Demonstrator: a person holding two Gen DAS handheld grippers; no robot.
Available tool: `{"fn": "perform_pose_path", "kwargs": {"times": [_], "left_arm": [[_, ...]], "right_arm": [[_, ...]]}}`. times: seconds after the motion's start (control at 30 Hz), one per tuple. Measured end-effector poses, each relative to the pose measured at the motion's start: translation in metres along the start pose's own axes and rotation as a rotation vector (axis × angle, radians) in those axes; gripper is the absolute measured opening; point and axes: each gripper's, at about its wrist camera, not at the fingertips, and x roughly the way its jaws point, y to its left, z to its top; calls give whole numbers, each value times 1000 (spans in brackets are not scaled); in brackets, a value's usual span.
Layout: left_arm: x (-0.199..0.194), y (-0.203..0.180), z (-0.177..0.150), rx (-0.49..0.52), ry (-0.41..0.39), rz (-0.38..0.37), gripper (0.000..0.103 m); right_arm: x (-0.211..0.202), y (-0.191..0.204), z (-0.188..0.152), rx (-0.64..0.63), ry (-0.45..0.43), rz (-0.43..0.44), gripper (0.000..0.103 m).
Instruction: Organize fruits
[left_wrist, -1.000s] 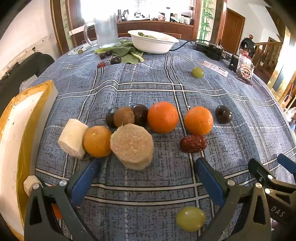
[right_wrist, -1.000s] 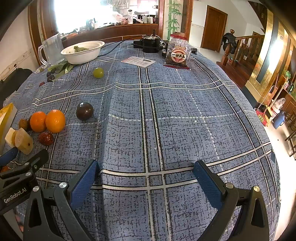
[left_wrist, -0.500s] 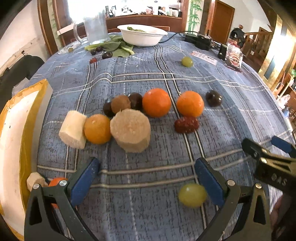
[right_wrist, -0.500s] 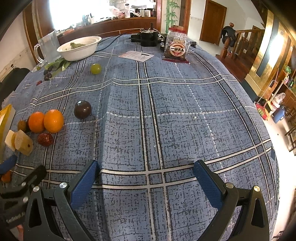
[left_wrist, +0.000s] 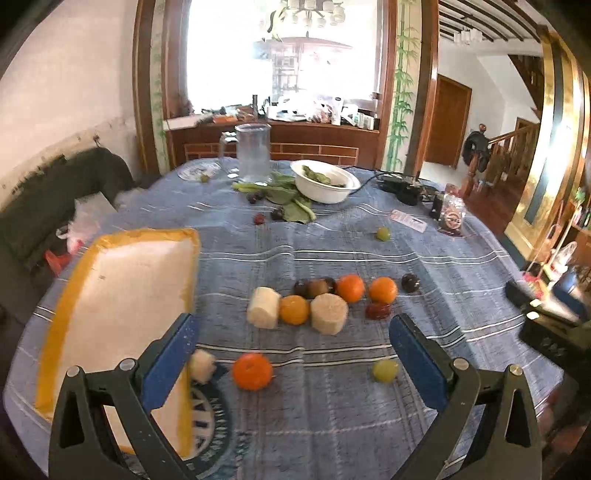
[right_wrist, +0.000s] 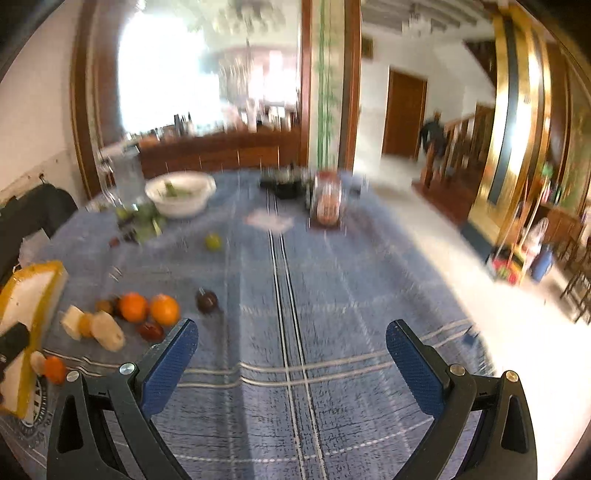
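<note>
A cluster of fruit lies mid-table in the left wrist view: two oranges (left_wrist: 350, 288), a smaller orange fruit (left_wrist: 293, 309), a red date (left_wrist: 377, 310), dark plums (left_wrist: 410, 282) and two pale cut chunks (left_wrist: 328, 314). Nearer me sit a tangerine (left_wrist: 252, 371), a green grape (left_wrist: 385, 370) and a small white piece (left_wrist: 202, 364). My left gripper (left_wrist: 291, 354) hangs open above these, holding nothing. My right gripper (right_wrist: 291, 354) is open too, over bare cloth right of the cluster (right_wrist: 147, 312). A second green grape (right_wrist: 213, 242) lies further back.
A yellow-rimmed white tray (left_wrist: 110, 295) lies at the left. At the far side stand a white bowl (left_wrist: 325, 181) with greens, a clear jug (left_wrist: 253, 153), loose leaves and small dark fruits, a snack packet (left_wrist: 450, 216) and black electronics. The table's right edge drops to the floor.
Both grippers have risen and pulled back, so the fruit looks smaller and further off and the tray shows fully. The right wrist view is blurred by motion. No fruit has moved.
</note>
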Motion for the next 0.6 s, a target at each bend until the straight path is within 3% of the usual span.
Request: {"fn": "perform_pose_path", "kwargs": {"times": [0.13,0.3,0.6], "left_arm": [[-11,7,-2,8,-25,38,103],[-20,15,-2,14,-37,41,103],[-17,16,-3,56,-32,69,103]], "right_arm": [[-30,22,2,-84,-140,-60,102],[-46,37,2,-101,-226,0,102],[-32,58,-9,-145,-99,173,102]]}}
